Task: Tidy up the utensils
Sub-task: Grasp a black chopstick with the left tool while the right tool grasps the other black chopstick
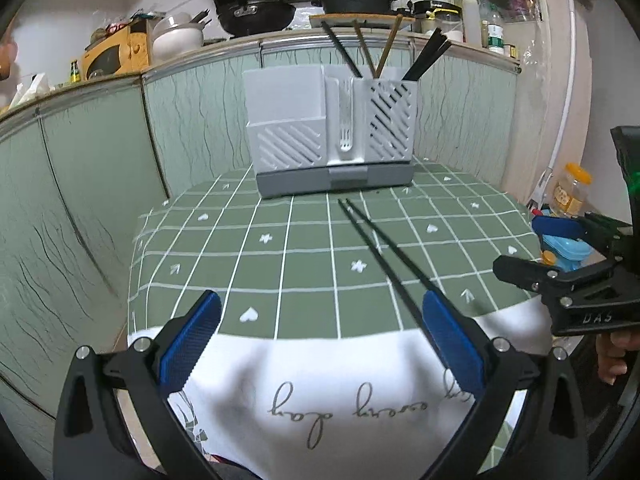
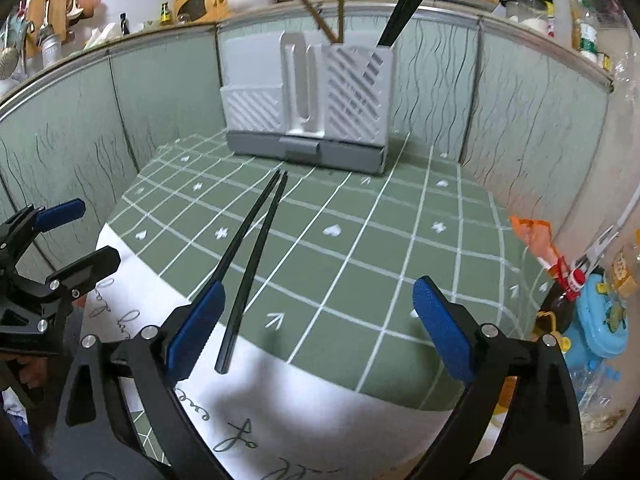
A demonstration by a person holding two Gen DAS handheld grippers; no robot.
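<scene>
A pair of black chopsticks [image 1: 372,244] [image 2: 256,248] lies on the green checked tablecloth [image 1: 240,248], tips toward a white utensil holder [image 1: 332,132] [image 2: 308,100] at the back. Several black and wooden chopsticks [image 1: 424,60] stand in the holder's right compartment. My left gripper [image 1: 320,316] is open above the cloth's near white border, its right finger [image 1: 448,336] over the chopsticks' near ends. My right gripper [image 2: 320,292] is open too; the chopsticks' near ends lie just inside its left finger [image 2: 200,320], untouched. Each gripper shows at the edge of the other's view.
Green patterned panels [image 1: 100,184] wall in the table on the left, back and right. At the right table edge sit a blue plastic toy [image 2: 600,328], a yellow-lidded jar [image 1: 572,192] and an orange wrapper [image 2: 536,236]. Pots and bottles crowd the counter behind.
</scene>
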